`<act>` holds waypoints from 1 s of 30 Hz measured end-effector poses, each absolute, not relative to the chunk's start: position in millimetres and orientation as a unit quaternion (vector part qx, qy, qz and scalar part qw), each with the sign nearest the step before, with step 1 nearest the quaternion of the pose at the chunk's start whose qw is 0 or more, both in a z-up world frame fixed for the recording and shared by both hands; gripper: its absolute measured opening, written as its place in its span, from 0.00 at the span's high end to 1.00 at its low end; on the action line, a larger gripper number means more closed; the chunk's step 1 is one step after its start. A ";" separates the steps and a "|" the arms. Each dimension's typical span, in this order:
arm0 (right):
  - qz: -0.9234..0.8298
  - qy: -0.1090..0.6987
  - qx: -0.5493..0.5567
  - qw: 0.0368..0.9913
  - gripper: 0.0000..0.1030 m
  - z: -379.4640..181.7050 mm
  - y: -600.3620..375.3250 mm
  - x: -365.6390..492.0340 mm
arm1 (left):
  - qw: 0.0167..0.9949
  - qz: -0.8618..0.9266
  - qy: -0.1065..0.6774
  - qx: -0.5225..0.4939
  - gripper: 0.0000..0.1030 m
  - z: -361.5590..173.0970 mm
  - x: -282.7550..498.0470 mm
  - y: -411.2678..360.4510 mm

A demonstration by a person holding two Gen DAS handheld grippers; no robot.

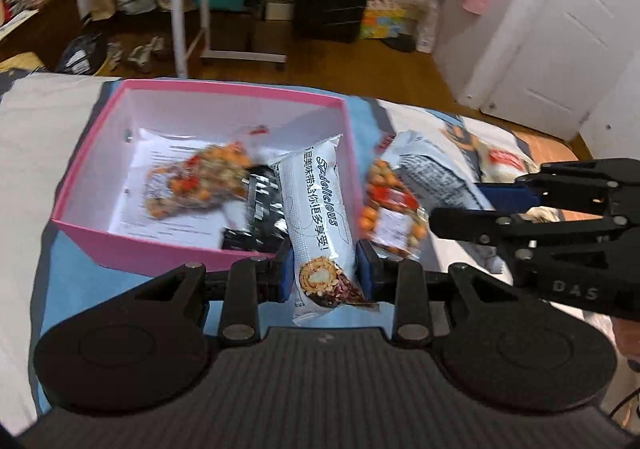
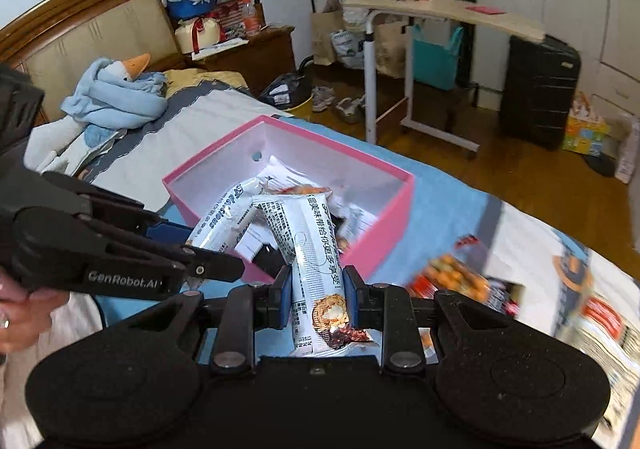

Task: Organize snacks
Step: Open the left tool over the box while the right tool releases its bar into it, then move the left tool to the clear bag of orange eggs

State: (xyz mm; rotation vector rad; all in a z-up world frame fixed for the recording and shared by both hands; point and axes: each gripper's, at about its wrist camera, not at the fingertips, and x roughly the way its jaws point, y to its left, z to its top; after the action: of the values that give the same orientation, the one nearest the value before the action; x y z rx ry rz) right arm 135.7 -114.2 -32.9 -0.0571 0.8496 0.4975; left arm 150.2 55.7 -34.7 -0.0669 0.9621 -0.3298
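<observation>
Pinched tight on a white snack bar point(image 1: 320, 217) between the blue pads point(image 1: 370, 269) of the left gripper point(image 1: 323, 271). Held over the near wall of the pink box point(image 1: 100, 241), with its top end leaning in. Squeezed a second white snack bar point(image 2: 316, 261) the same way in the right gripper point(image 2: 316, 299), also tipped toward the pink box point(image 2: 384, 245).

Sat on a blue cloth point(image 1: 60, 281) spread over a bed point(image 1: 36, 121). Already held a clear bag of orange and red bits point(image 1: 196, 181), maybe nuts or crackers, too blurry to tell. Also held a black and silver packet point(image 1: 260, 205) and a printed sheet point(image 1: 160, 225) on the bottom. Lay outside on the bed: another orange snack bag point(image 1: 390, 209) and one more white pack point(image 1: 436, 177).

Looked like a bedroom with a brown wood floor point(image 2: 520, 177), a black suitcase point(image 2: 540, 89), a rolling side table point(image 2: 440, 15), a white door point(image 1: 560, 49), and a toy goose in a blue blanket point(image 2: 116, 89) near the headboard point(image 2: 80, 25).

Read "delicious" plus Chinese writing on the bars, "GenRobot.AI" on the left tool, "DAS" on the right tool.
</observation>
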 end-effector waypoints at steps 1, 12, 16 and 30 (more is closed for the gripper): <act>0.236 0.414 -0.024 0.879 0.70 -35.7 -108.7 145.8 | 0.874 -0.149 0.461 -0.034 0.70 -37.6 156.8 60.5; 0.214 0.439 0.006 0.872 0.70 -87.0 -72.6 215.6 | 0.893 -0.083 0.442 -0.007 0.70 -81.4 207.9 86.1; 0.216 0.441 0.011 0.871 0.70 -101.7 -68.3 223.0 | 0.894 -0.086 0.441 0.008 0.70 -90.3 217.4 80.9; 0.211 0.396 0.033 0.893 0.54 -67.9 -99.8 207.9 | 0.909 -0.094 0.406 0.008 0.55 -76.5 202.8 76.5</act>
State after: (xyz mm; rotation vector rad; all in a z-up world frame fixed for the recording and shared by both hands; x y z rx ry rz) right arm 207.9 -99.8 -67.9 0.0681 0.8204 0.4368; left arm 202.8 76.5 -76.5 0.0171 0.8379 -0.1945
